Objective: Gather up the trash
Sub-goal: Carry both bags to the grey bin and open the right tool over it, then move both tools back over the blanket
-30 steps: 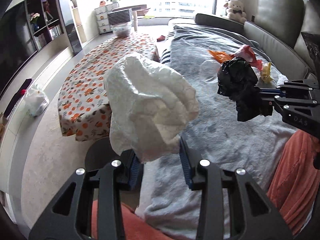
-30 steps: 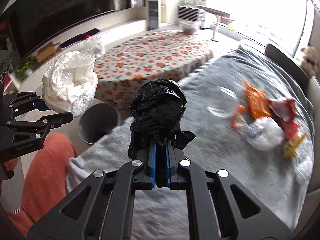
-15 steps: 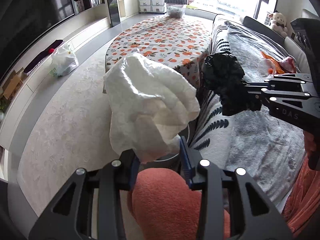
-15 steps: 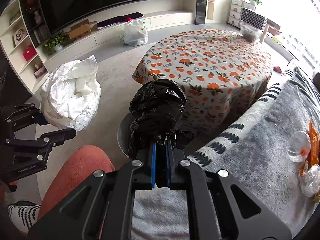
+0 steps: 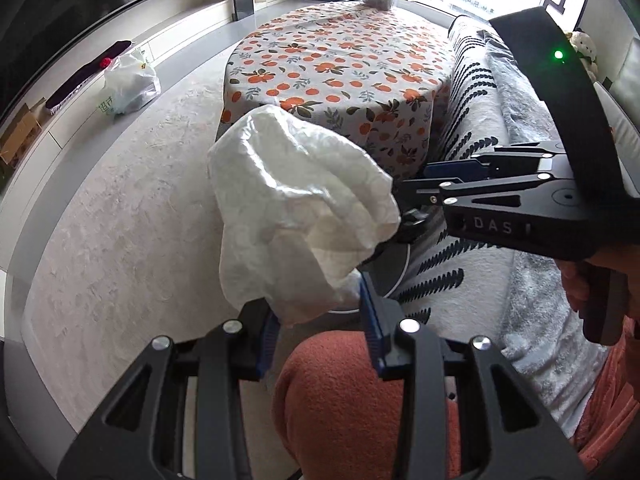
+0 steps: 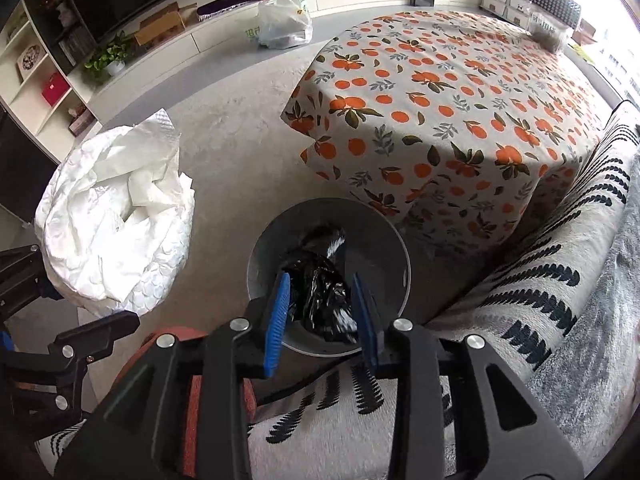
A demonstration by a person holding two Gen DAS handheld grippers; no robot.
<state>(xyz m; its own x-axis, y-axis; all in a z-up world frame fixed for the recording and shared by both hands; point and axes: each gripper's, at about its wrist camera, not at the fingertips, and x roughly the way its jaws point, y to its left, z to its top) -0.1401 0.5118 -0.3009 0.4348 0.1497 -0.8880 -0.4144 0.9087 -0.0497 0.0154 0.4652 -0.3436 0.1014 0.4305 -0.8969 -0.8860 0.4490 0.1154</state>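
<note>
My left gripper [image 5: 320,318] is shut on a crumpled white plastic bag [image 5: 296,216], held up in the air; the bag also shows in the right wrist view [image 6: 116,224]. My right gripper [image 6: 322,312] is open above a grey round bin [image 6: 384,240] on the floor. A crumpled black plastic bag [image 6: 320,292] lies loose inside the bin, between and below my blue pads. In the left wrist view the right gripper [image 5: 416,188] reaches in from the right, and the bin rim [image 5: 400,272] is mostly hidden behind the white bag.
A table with an orange-print cloth [image 6: 460,92] stands just beyond the bin. A sofa with a grey leaf-pattern blanket [image 6: 540,300] is at the right. A filled white shopping bag [image 6: 284,24] sits by the low TV shelf. The person's orange-clad knee [image 5: 340,396] is below the left gripper.
Both grippers swung from the sofa towards the bin. My right gripper opened and the black bag dropped into the bin. The left gripper still holds the white bag.
</note>
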